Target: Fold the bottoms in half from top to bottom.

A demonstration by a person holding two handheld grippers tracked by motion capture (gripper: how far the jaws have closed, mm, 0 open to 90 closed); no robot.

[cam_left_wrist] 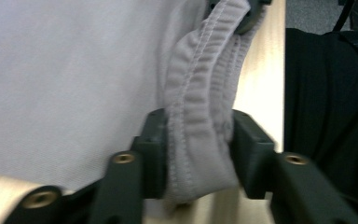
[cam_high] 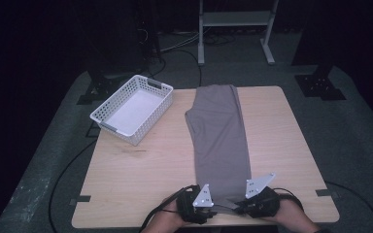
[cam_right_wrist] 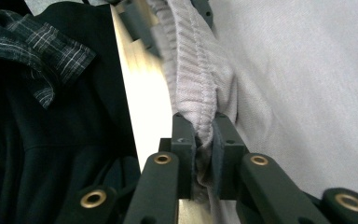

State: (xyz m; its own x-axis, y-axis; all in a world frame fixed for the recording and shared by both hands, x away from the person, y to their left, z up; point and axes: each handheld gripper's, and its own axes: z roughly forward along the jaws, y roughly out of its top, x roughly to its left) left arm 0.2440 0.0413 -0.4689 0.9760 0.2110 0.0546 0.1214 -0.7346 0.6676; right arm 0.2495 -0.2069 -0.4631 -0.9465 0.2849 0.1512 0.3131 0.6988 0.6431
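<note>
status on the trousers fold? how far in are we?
Done: the grey fabric trousers lie flat on the wooden table, legs stacked lengthwise. In hand: the left gripper and the right gripper each pinch the ribbed waistband at the near edge. Left, probably: folding the waistband end over and placing the trousers in the white slotted plastic basket, which holds nothing.

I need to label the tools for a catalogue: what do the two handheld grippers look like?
Both the left gripper and the right gripper are black, each topped by a grey three-cornered plate with small dark dots. The black jaws carry brass-coloured rivets. A black cable trails from each.
</note>
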